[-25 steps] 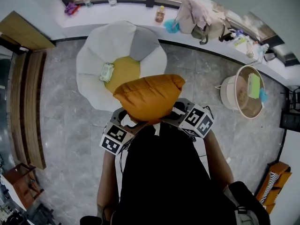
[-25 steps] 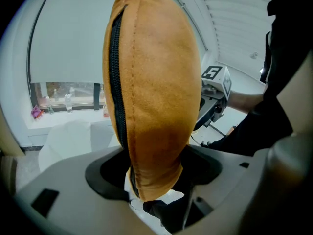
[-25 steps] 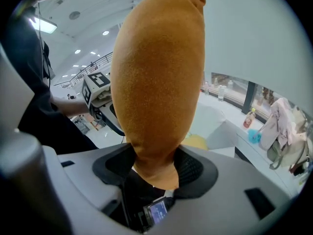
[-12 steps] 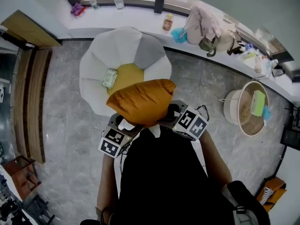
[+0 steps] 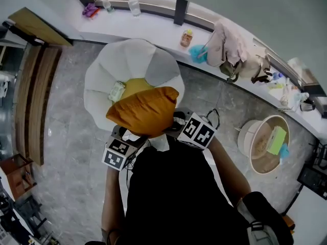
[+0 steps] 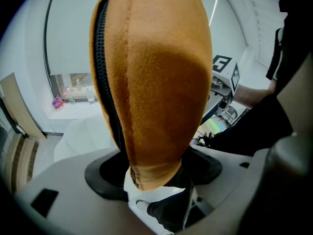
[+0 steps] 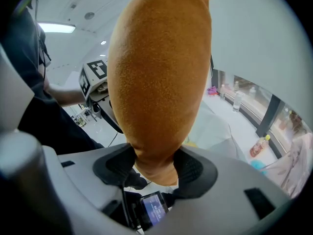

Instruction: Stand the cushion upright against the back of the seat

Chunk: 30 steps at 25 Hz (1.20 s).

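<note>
An orange cushion [image 5: 143, 111] hangs in the air in front of the person, over the near edge of a white petal-shaped seat [image 5: 102, 70] with a yellow centre [image 5: 137, 84]. My left gripper [image 5: 129, 132] is shut on the cushion's near left corner, where a black zipper [image 6: 105, 82] runs up its edge. My right gripper [image 5: 176, 122] is shut on the near right corner. The cushion [image 6: 156, 77] fills the left gripper view, and the same cushion [image 7: 159, 77] fills the right gripper view. The seat's raised grey-and-white back [image 5: 158, 65] lies beyond it.
A small pale green packet [image 5: 117, 91] lies on the seat's yellow centre. A white ledge [image 5: 153, 27] along the wall carries bottles, cloths and bags. A round basket [image 5: 263, 144] with a green item stands on the floor at right. Wooden slats [image 5: 30, 101] run along the left.
The cushion, held by both grippers, has moved forward and now overlaps the seat's near edge and yellow centre. The person has stepped closer to the seat.
</note>
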Each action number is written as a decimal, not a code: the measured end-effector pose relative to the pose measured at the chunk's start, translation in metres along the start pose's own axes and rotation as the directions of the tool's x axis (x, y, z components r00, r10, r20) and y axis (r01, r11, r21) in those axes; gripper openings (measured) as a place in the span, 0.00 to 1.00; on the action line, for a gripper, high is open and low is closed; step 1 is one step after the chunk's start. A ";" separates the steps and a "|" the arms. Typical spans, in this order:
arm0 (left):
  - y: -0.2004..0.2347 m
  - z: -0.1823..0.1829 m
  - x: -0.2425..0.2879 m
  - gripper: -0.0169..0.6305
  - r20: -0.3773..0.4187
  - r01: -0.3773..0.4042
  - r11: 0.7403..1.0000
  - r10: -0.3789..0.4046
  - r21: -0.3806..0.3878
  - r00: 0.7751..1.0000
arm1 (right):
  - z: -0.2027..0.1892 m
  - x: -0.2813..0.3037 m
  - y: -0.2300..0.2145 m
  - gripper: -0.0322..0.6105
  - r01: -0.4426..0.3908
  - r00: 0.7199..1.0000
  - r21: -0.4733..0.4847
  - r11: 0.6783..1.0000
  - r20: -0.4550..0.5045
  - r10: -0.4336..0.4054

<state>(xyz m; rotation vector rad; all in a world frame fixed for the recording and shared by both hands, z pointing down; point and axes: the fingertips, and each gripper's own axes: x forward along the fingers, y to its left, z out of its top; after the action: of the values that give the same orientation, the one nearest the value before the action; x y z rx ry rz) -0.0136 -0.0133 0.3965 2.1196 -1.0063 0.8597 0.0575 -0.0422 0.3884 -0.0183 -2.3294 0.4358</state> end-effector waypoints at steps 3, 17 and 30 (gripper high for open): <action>0.005 0.014 0.022 0.55 -0.030 -0.022 1.000 0.022 -0.017 0.999 | -0.008 -0.002 -0.027 0.46 -0.042 0.999 -0.005 0.999 -0.013 0.042; 0.043 0.008 0.088 0.55 -0.142 -0.054 0.988 0.034 -0.143 0.989 | -0.034 0.039 -0.097 0.44 -0.191 0.964 -0.047 0.980 -0.199 0.178; 0.108 -0.071 0.164 0.56 -0.263 -0.081 0.973 0.022 -0.215 0.965 | -0.084 0.148 -0.137 0.43 -0.218 0.931 -0.002 0.976 -0.300 0.207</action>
<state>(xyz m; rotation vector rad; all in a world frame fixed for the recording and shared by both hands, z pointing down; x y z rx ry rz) -0.0415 -0.0817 0.5922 1.7469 -0.9743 0.9716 0.0256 -0.1250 0.5881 -0.3352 -2.0419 0.4639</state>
